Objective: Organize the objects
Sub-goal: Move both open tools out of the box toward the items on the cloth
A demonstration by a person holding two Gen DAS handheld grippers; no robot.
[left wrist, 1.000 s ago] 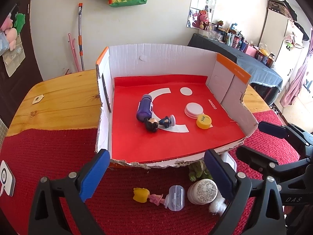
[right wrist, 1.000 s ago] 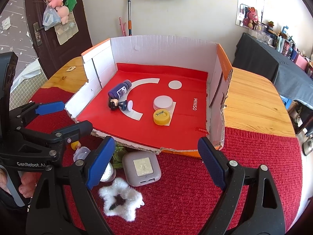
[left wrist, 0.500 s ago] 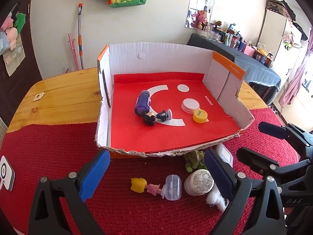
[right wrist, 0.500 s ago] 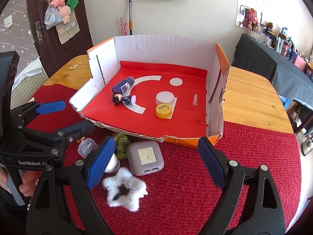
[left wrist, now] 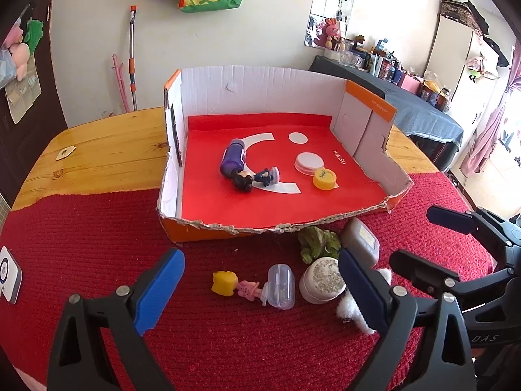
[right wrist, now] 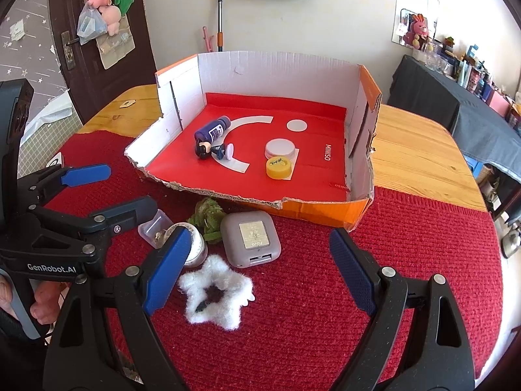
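Wooden table point(right wrist: 416, 159) with red knit mat point(right wrist: 309, 325) – white wall, dark door behind. Cardboard box point(left wrist: 260, 97) (four things inside): bottle point(left wrist: 232, 159), figurine point(left wrist: 252, 177), two lids. Six loose items lie before it. Left gripper point(left wrist: 257, 290) and right gripper point(right wrist: 257, 270) both spread wide, empty.

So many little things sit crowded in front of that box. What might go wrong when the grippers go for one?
The clear capsule, round tin and yellow-haired figure lie tightly together, so the open left gripper may nudge neighbours. The torn front edge of the cardboard box might snag a carried item.
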